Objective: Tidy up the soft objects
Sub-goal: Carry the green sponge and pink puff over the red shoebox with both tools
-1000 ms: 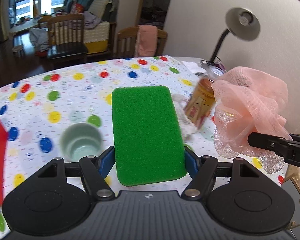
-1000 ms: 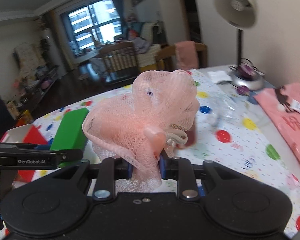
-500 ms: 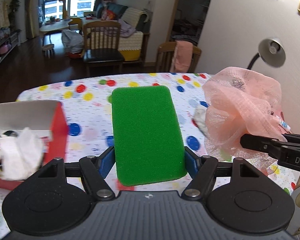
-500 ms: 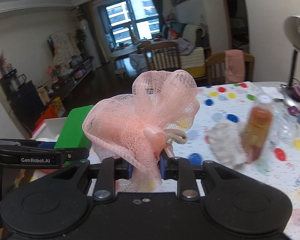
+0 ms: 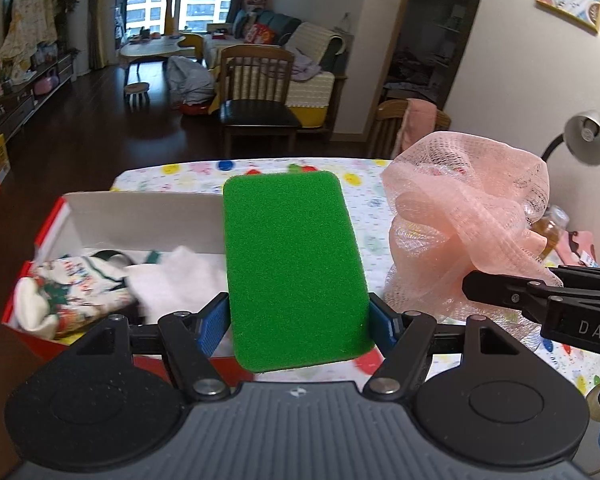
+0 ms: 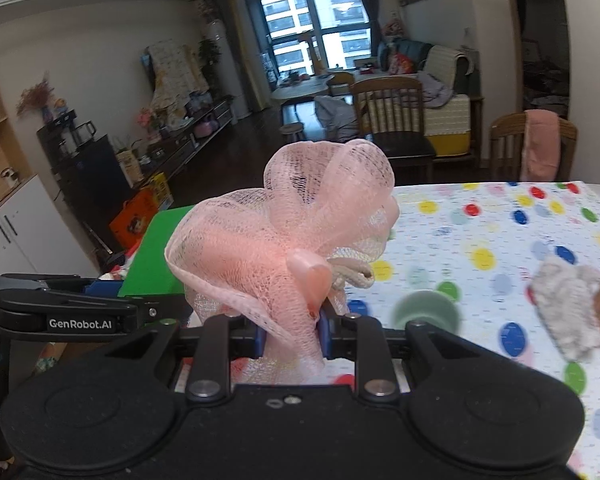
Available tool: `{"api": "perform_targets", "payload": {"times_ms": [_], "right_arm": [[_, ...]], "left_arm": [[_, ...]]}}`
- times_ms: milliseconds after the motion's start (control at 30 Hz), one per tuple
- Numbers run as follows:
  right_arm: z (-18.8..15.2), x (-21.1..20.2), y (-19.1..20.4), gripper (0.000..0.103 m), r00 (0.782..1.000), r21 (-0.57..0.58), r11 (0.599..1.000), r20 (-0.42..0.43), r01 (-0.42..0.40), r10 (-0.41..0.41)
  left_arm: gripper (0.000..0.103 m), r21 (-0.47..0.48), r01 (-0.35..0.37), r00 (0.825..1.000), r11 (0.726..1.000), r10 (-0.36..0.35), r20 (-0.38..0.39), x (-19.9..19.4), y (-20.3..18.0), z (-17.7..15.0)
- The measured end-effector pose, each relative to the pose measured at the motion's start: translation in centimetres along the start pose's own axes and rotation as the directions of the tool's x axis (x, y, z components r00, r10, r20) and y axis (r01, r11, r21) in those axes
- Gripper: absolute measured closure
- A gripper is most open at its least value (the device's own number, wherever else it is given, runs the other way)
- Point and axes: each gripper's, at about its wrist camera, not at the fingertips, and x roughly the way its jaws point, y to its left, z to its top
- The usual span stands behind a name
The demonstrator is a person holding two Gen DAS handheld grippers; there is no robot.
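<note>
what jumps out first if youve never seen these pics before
A bright green sponge fills the middle of the left wrist view, clamped in the left gripper. Beside it, a frilly pink mesh pouf is pinched in the right gripper. Left of the sponge, a red box sits on the polka-dot table, already holding soft cloth items.

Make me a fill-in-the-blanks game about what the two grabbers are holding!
1. The left hand-held gripper holds a sponge coloured ____.
2. The right hand-held gripper squeezes a pink mesh ____.
3. The open box has white inside walls and an outside coloured ____.
4. The tablecloth is covered in colourful ____.

Missing words: green; bath puff; red; dots
</note>
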Motion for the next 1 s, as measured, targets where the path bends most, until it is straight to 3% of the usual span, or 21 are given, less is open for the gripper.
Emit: {"api": "perform_targets", "payload": {"times_ms": [467,1000], "right_arm": [[1.2,5.5,8.6,0.08,0.998,-0.037,0.999,-0.054,-0.03,0.028],[2.4,13.8,13.2,0.08,0.988,-0.11,0.994,-0.149,0.021,-0.037]], "left_arm": [[0.032,-0.018,-0.078,0.997,0.997,0.077,-0.026,-0.5,10.5,0.8],[0.032,-0.01,-0.156,0.983,0.988,0.154,-0.101,4.9,19.4,3.1]]}}
